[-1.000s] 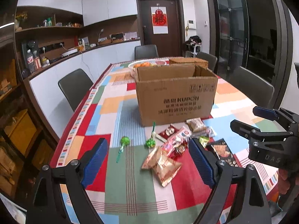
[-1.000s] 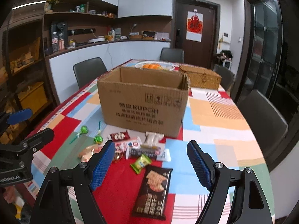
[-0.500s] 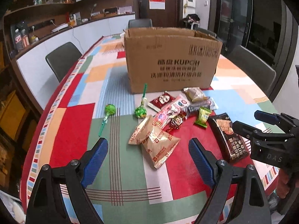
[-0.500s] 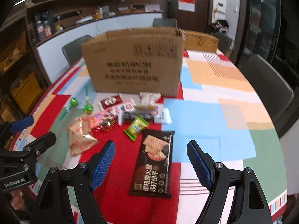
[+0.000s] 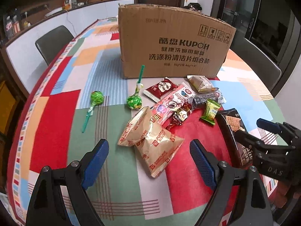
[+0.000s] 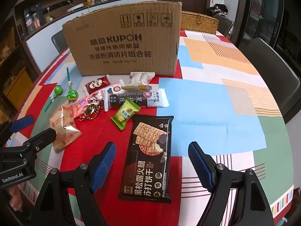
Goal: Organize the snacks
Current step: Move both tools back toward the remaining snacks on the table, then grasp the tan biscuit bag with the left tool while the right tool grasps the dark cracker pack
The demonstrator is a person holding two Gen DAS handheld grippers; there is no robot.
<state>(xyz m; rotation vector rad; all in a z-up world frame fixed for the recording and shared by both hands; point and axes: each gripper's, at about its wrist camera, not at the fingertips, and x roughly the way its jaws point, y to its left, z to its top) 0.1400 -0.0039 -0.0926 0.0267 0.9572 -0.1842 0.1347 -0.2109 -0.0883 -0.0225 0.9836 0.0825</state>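
Observation:
Several snacks lie on the patchwork tablecloth in front of a brown cardboard box. My left gripper hangs open above two tan snack bags, touching neither. My right gripper is open over a black cracker packet, which lies between its fingers, untouched. Two green lollipops lie left of the pile. A small green packet, a red packet, a pink packet and a dark-and-white bar lie near the box. Each gripper shows at the edge of the other's view.
A wicker basket stands behind the box on the right. Grey chairs ring the table. The table's rounded near edge is close to my right gripper. A counter with bottles runs along the far left wall.
Both grippers have come down and tilted toward the table, so the snacks look larger and nearer. Their jaws stay as wide as before. Nothing on the table has moved.

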